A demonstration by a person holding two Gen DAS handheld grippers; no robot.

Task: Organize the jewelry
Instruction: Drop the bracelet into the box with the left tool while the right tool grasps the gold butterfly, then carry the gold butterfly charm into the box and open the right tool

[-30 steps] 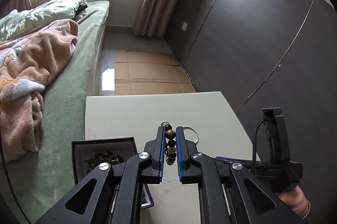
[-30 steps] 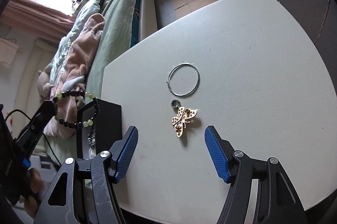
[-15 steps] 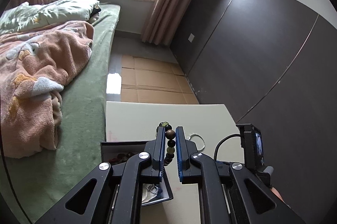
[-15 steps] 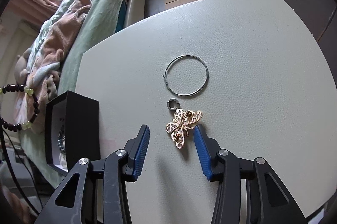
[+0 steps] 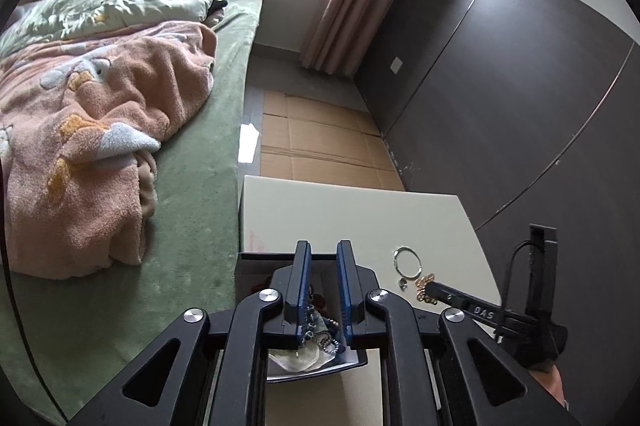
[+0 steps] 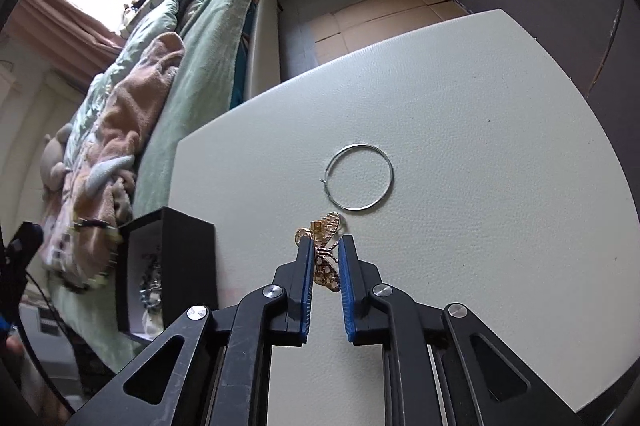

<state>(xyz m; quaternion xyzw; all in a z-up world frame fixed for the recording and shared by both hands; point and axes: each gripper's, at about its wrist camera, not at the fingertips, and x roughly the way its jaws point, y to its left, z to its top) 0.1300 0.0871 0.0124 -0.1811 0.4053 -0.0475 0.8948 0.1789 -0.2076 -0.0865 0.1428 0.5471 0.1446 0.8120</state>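
A gold butterfly brooch (image 6: pixel 326 258) stands on edge on the white table (image 6: pixel 480 146), tipped up between blue pads. Just beyond it lies a thin silver hoop (image 6: pixel 359 177), flat (its ends not quite meeting). A beaded bracelet (image 6: pixel 94 250), dark and pale green, blurs beside the open black box (image 6: pixel 176 266) holding more jewelry.

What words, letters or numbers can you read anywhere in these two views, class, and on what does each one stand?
"DAS": white letters on a black finger of the right gripper, seen from the left wrist camera.
No other text can be read: the black jewelry box, the table and the gold butterfly brooch show none.
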